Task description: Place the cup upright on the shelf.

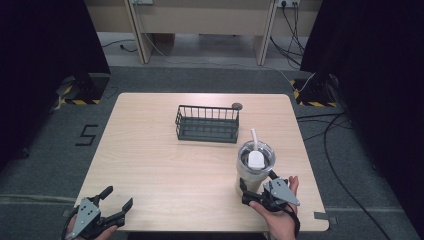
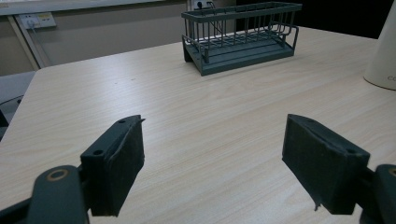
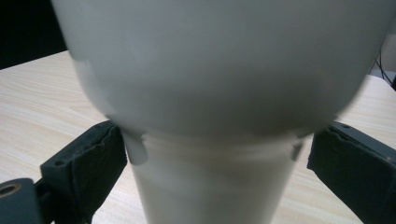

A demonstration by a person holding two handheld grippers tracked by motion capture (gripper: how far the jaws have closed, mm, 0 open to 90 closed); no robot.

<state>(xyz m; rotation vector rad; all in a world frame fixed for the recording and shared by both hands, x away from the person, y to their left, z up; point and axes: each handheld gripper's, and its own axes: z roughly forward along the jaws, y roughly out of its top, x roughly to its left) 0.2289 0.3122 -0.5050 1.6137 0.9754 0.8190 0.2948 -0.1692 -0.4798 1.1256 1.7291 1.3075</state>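
The right tool (image 1: 256,192) stands at the near right part of the pale wooden bench (image 1: 160,165), with its jaws spread on either side of the narrow base of a tall cream-white tumbler with a clear lid and a white straw (image 1: 254,167). In the right gripper view the tumbler (image 3: 210,93) rises directly ahead of the tool and between its black pads (image 3: 100,158). The left pad looks to be at or nearly at the wall; a gap shows on the right side. So this tool is open around the cup rather than clamped on it, and the cup rests upright on the bench.

The left tool (image 1: 116,198) hovers at the near left corner of the bench, well apart from the cup, with its jaws wide apart and nothing between them. From its own view, the dark green wire basket with a slatted floor (image 2: 240,35) lies far ahead, and the cup's edge shows off to its right.

By my judgement the work is at an early stage: the approach to the tumbler is done, while the closing of the jaws, the lift and any move, perhaps toward the basket (image 1: 207,124) beyond the cup, are all left. The basket holds nothing.
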